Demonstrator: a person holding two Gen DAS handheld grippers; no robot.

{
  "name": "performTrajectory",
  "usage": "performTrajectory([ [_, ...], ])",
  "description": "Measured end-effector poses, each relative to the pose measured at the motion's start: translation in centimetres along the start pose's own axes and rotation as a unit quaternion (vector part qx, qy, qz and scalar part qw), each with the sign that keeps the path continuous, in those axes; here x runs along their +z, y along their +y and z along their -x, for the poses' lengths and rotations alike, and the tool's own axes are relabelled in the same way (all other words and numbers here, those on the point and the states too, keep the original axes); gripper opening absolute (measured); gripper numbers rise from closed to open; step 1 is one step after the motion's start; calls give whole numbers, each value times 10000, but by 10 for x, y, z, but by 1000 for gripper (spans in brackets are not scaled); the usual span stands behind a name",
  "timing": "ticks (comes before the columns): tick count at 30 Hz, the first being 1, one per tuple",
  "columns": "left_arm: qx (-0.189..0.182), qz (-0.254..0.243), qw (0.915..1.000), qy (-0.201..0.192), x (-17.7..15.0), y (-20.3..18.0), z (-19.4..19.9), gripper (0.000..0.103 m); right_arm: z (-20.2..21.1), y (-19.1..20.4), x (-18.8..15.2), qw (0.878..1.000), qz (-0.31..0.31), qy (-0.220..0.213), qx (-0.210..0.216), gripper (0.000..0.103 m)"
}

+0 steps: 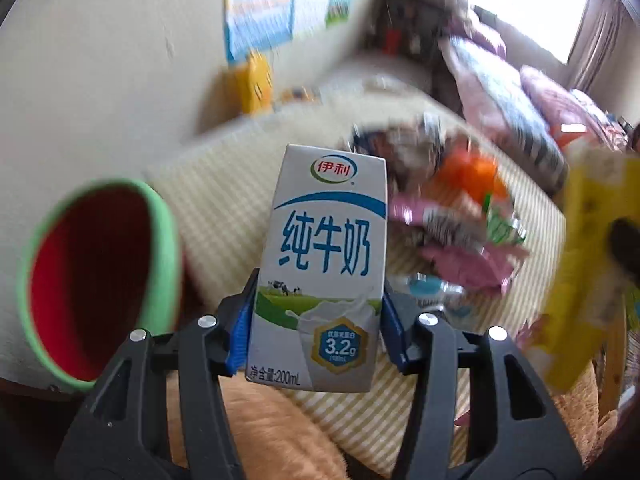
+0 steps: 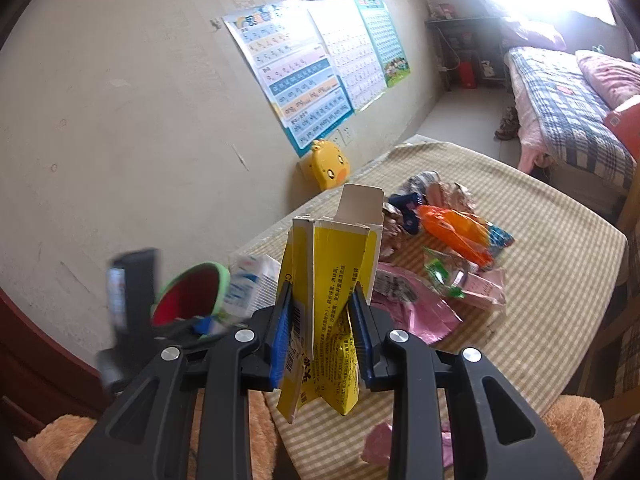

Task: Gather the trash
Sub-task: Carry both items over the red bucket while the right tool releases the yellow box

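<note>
White and blue, the milk carton (image 1: 324,268) stands upright between the pads of your left tool (image 1: 316,320), which is clamped on its lower sides and holds it above the tabletop (image 1: 224,204). Just to its left sits the bin (image 1: 96,280), green-rimmed and red inside, its mouth tilted toward you. Your right tool (image 2: 320,328) is closed on a torn yellow box (image 2: 328,300), squeezing it flat at the middle, its white flap pointing up. Behind both lies a heap of wrappers (image 2: 444,248) on the striped tabletop (image 2: 560,280): orange, pink, green and foil pieces. One pink scrap (image 2: 378,444) lies near the front edge. A yellow duck (image 2: 326,164) sits by the wall under posters (image 2: 316,68), and a bed (image 2: 568,108) is well apart at the right.
</note>
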State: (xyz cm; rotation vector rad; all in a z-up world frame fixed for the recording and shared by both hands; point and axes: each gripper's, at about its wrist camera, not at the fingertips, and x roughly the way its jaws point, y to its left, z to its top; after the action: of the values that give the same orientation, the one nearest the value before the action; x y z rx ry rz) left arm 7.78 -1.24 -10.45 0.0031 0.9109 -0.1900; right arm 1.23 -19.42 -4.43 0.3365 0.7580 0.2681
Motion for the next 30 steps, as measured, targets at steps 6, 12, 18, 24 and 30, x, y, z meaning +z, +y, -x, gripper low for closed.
performTrajectory([
  [6, 434, 222, 9954, -827, 17, 29, 59, 51, -10, 37, 13, 9988, 303, -44, 377, 27],
  [12, 713, 565, 9903, -1052, 10, 66, 84, 51, -36, 83, 19, 9950, 650, 34, 758, 27],
  [18, 1018, 1033, 9853, -906, -7, 108, 80, 51, -80, 123, 19, 9911, 863, 307, 961, 27],
  [24, 1275, 1564, 9772, -652, -25, 156, 74, 51, -122, 160, 22, 9866, 1054, 520, 1132, 27],
  [30, 1436, 1824, 9717, -434, -38, 181, 60, 51, -159, 185, 18, 9811, 1268, 829, 1201, 32],
])
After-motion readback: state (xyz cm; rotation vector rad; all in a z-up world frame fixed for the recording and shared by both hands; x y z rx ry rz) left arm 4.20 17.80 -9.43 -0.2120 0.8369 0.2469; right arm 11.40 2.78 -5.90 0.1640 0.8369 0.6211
